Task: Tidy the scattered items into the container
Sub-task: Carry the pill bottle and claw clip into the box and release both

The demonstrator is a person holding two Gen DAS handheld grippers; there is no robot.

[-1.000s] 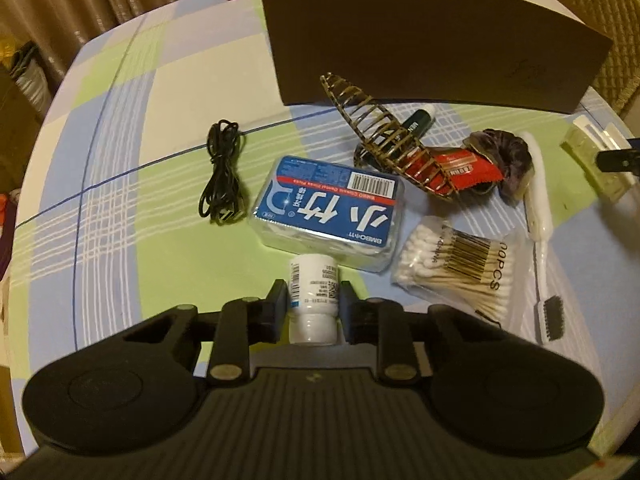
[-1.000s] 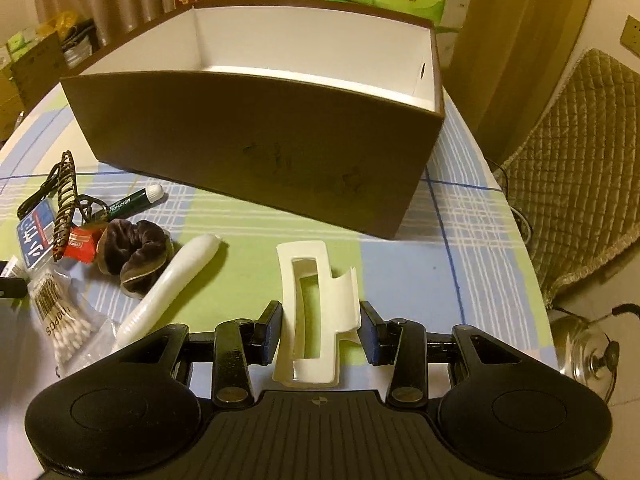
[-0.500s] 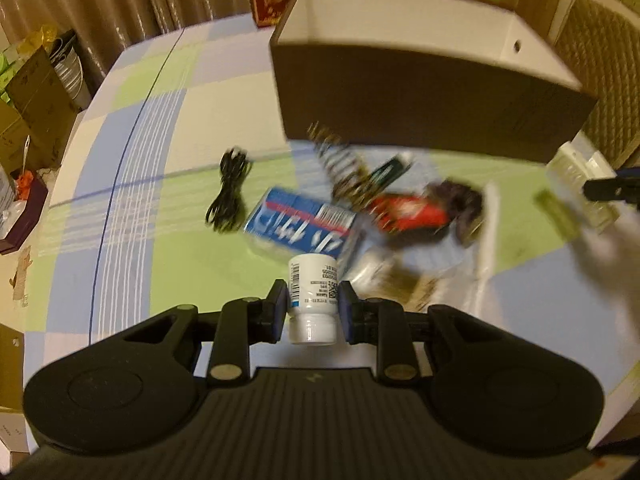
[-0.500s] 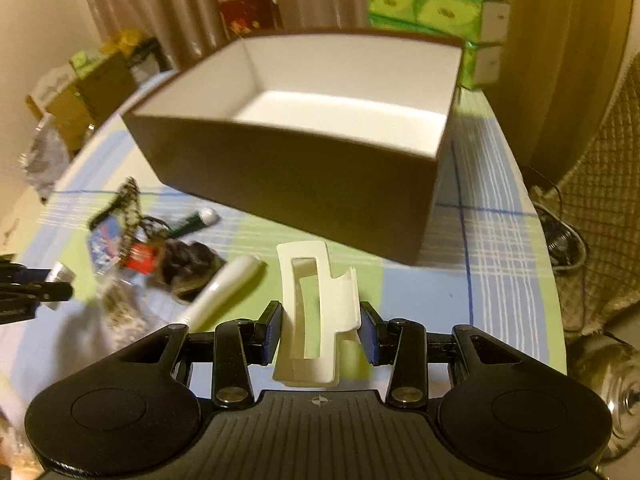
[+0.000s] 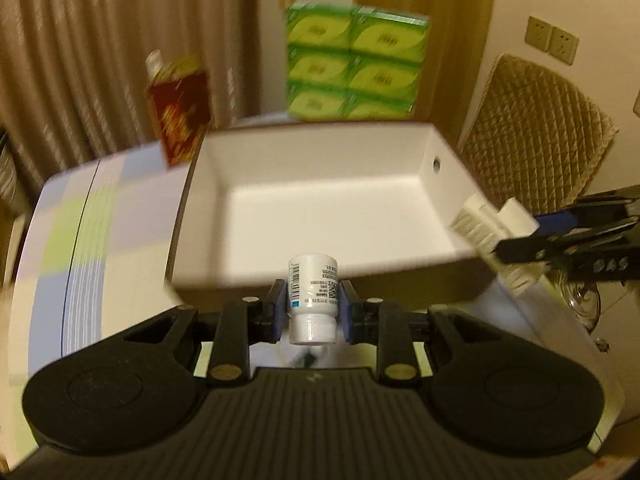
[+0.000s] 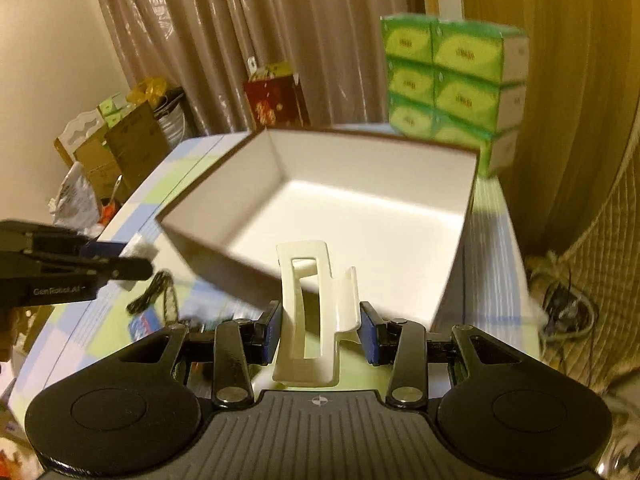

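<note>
Bottle [image 5: 313,295] clamped between left jaws; hair clip [image 6: 310,312] gripped in right jaws, seemingly over box [image 6: 456,280]

Landmark: stack of green tissue boxes [image 6: 452,80], on the desk [image 5: 80,240] at its far edge. Red gift bag [image 6: 276,98] left of the stack, against beige curtains [image 6: 224,32]. Quilted chair back [image 5: 536,136] right of the stack; wall sockets [image 5: 552,40] above it. Cardboard cartons [image 6: 120,152] far left of the stack, off the desk.
</note>
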